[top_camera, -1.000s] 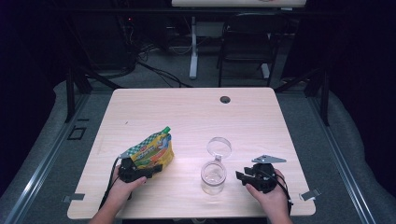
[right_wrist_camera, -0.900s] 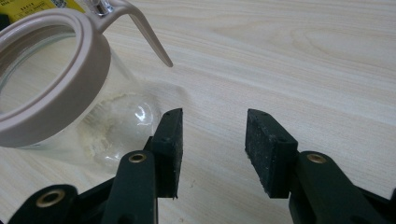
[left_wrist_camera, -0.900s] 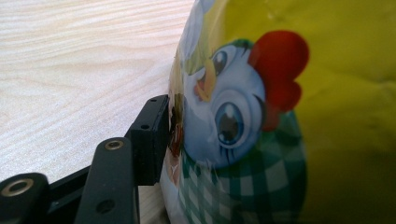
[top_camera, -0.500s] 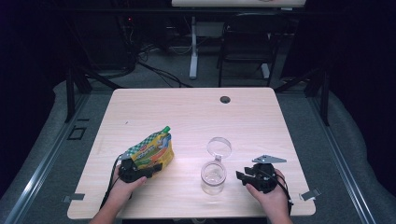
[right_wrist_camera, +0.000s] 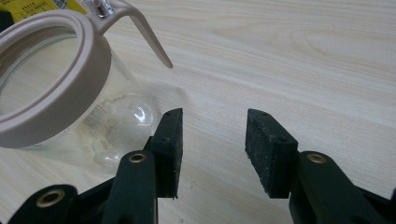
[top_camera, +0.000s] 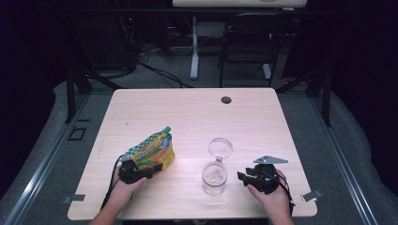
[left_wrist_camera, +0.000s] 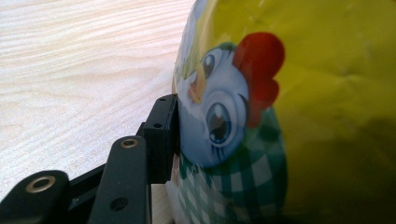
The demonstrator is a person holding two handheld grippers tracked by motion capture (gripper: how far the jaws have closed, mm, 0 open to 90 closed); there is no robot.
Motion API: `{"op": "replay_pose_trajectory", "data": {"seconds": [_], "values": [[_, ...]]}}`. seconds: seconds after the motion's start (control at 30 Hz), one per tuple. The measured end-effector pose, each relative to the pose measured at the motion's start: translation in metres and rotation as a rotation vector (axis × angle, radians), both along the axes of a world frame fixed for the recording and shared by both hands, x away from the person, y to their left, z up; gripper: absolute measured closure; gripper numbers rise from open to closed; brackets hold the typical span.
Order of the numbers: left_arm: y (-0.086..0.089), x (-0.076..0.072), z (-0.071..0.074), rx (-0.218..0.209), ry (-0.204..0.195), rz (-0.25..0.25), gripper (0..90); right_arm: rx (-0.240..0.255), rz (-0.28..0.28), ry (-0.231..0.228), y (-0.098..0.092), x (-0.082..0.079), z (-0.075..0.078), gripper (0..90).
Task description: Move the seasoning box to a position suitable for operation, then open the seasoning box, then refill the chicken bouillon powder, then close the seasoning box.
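A yellow and green snack pouch (top_camera: 152, 151) with a cartoon chicken (left_wrist_camera: 224, 116) lies on the wooden table (top_camera: 197, 112) at the front left. My left gripper (top_camera: 149, 169) has the pouch's near end between its jaws, which have just been closing. The one pad (left_wrist_camera: 161, 135) in view presses into the pouch's side, and the other is hidden behind the pouch. A clear glass jar (top_camera: 214, 177) stands at the front middle, its hinged lid (top_camera: 220, 147) flipped back. My right gripper (top_camera: 241, 177) rests just right of the jar (right_wrist_camera: 51, 88), open (right_wrist_camera: 214, 140), with bare table between its pads.
A dark cable hole (top_camera: 226, 100) sits near the table's far edge. Chairs and desk legs stand on the dark floor beyond the table. Metal brackets (top_camera: 311, 195) stick out at the front corners.
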State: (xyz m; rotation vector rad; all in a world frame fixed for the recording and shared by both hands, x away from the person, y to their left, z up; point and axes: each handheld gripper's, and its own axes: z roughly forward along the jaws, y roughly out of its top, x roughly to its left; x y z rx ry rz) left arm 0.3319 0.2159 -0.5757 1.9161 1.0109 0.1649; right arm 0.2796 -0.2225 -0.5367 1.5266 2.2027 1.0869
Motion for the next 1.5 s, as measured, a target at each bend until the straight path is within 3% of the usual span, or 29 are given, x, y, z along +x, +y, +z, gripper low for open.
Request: {"op": "replay_pose_trajectory", "data": {"seconds": [0.37,0.53,0.97,1.2,1.4,1.5], "values": [[-0.001,0.0,0.001,0.008,-0.004,0.004,56.3,-0.003,-0.001,-0.002,0.0,0.0,0.0,56.9],[-0.002,-0.002,0.003,0.032,-0.009,-0.001,56.8,0.001,-0.004,-0.005,-0.002,0.0,0.001,56.8],[-0.005,-0.012,0.02,0.093,-0.108,-0.003,57.9,0.008,-0.015,-0.019,-0.004,0.0,0.002,56.7],[-0.007,-0.016,0.028,0.111,-0.138,-0.013,58.0,0.009,-0.012,-0.019,-0.004,0.0,0.002,56.6],[-0.008,-0.02,0.032,0.17,-0.173,-0.012,58.0,0.013,-0.009,-0.016,-0.002,0.0,0.002,56.6],[-0.009,-0.021,0.033,0.176,-0.181,-0.008,58.0,0.007,-0.005,-0.011,-0.001,-0.001,0.002,56.6]]}}
